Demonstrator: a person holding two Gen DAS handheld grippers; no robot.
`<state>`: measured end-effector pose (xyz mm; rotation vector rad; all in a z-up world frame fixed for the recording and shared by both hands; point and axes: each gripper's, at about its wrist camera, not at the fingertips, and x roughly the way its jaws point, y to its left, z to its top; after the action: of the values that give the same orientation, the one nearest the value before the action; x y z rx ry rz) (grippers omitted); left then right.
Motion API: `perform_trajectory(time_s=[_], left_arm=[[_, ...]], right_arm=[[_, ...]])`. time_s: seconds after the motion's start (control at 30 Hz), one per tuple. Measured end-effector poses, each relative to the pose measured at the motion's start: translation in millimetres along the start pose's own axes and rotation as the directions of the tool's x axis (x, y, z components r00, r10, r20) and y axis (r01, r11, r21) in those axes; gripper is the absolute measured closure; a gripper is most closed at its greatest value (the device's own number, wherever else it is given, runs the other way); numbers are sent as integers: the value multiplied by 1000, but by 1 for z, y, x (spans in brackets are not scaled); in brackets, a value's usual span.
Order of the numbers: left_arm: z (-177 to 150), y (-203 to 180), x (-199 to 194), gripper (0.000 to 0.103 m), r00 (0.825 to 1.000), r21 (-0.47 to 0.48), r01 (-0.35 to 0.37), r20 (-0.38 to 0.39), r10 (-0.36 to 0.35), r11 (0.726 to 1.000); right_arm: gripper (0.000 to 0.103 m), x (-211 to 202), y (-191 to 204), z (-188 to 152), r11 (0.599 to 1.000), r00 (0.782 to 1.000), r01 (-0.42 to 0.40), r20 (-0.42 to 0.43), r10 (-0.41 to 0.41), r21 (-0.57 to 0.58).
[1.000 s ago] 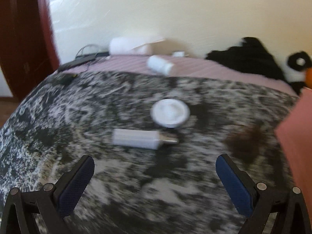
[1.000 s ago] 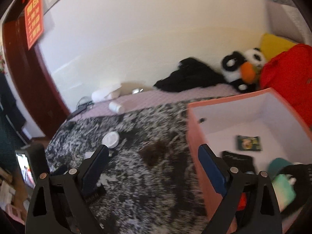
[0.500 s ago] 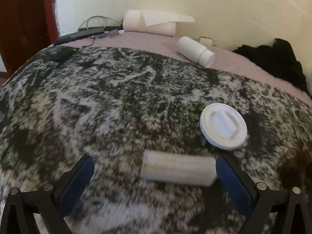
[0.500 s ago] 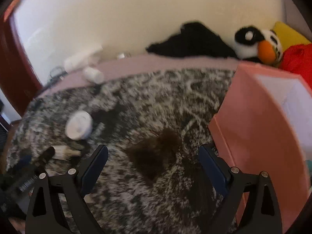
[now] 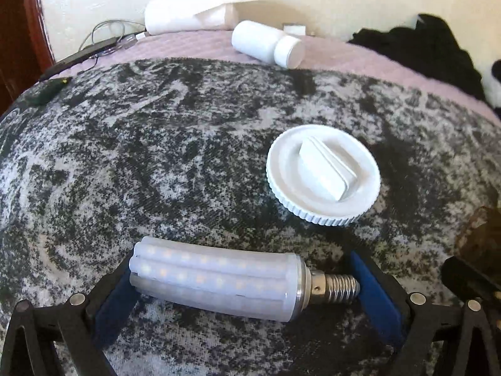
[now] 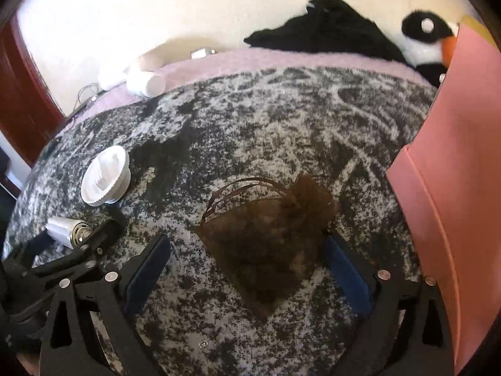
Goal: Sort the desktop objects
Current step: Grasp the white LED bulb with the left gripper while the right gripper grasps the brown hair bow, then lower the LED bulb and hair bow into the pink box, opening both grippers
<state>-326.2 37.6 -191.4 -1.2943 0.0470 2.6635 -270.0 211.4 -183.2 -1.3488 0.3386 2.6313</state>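
- Left gripper (image 5: 244, 285) held low over the black-and-white mottled blanket (image 5: 156, 156), fingers pointing forward, spread wide to either side of the LED corn bulb (image 5: 219, 282).
- Bulb lying on its side across the gap, frosted end by the left blue pad (image 5: 112, 300), screw base by the right one; pads at or just off the two ends, contact not clear, no clamp visible.
- Just beyond the bulb, a white ribbed lid (image 5: 324, 177) flat on the blanket, raised handle up.
- Farther back, on the pink sheet (image 5: 194, 44), a white pill bottle (image 5: 267, 44) on its side, a paper roll (image 5: 175, 15) against the wall, a black cable (image 5: 78, 58) at far left.
- Right gripper (image 6: 247, 266) likewise low and level over the blanket, jaws apart, straddling a brown mesh drawstring pouch (image 6: 269, 235).
- Pouch flat on the blanket, strings trailing towards the lid; right pad (image 6: 344, 269) touching or just beside its edge, left pad well clear.
- Pink box (image 6: 444, 188) standing close at the right, only its outer wall seen.
- Black cloth (image 6: 325, 28) and a black-and-white plush toy (image 6: 422, 40) at the back by the wall.
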Motion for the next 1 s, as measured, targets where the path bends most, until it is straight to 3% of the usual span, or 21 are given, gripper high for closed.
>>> perform_trajectory(time_s=[0.07, 0.13, 0.2, 0.37, 0.63, 0.8, 1.0], left_arm=[[-1, 0, -3, 2, 1000, 3, -1, 3, 1, 1000], [-3, 2, -8, 2, 1000, 11, -12, 1, 12, 1000], [-5, 6, -15, 2, 1000, 17, -29, -2, 29, 999], [-1, 29, -40, 2, 998, 1, -56, 22, 56, 998], [16, 27, -114, 2, 988, 19, -79, 138, 76, 997], [21, -3, -152, 2, 980, 62, -48, 195, 35, 997], [18, -71, -200, 2, 960, 164, 17, 273, -62, 986]], right_arm=[[23, -2, 3, -2, 998, 999, 45, 16, -45, -45], [57, -6, 5, -4, 996, 999, 46, 28, -44, -75], [71, -12, 2, -3, 997, 1000, 21, 22, -19, -71], [76, -30, 0, -4, 998, 1000, -23, 16, 24, -64], [77, -100, 14, 3, 994, 991, -57, 112, 67, -91], [77, -162, 7, 6, 994, 978, -41, 197, 61, -105], [77, -237, -40, 2, 998, 956, 8, 293, 11, -63]])
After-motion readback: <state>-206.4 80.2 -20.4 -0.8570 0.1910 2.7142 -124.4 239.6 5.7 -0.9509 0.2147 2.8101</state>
